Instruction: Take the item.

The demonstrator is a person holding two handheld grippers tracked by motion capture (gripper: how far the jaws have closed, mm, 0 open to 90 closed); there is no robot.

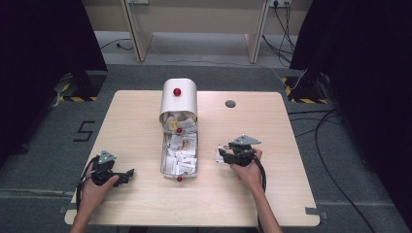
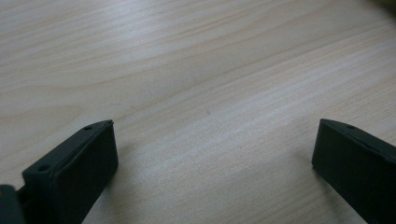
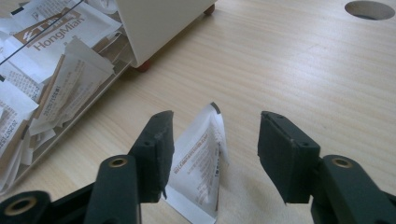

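A white sachet (image 3: 196, 163) with brown print lies on the wooden table (image 1: 145, 111), between the jaws of my right gripper (image 3: 215, 133). The jaws stand apart and the right pad is clear of it; its left edge lies close to the left jaw. In the high view the right gripper (image 1: 221, 155) points left, toward a clear tray (image 1: 162, 160) with several similar sachets (image 1: 180, 153). The tray runs out from under a white curved cover (image 1: 179, 97) with a red knob. My left gripper (image 1: 129, 174) rests near the front left, open over bare wood (image 2: 217, 126).
The tray's clear wall (image 3: 70, 121) and the white cover's corner (image 3: 154, 28) on a red foot lie just left of the right gripper. A round cable hole (image 1: 230, 103) is in the table's far right part. Cables trail on the floor at the right.
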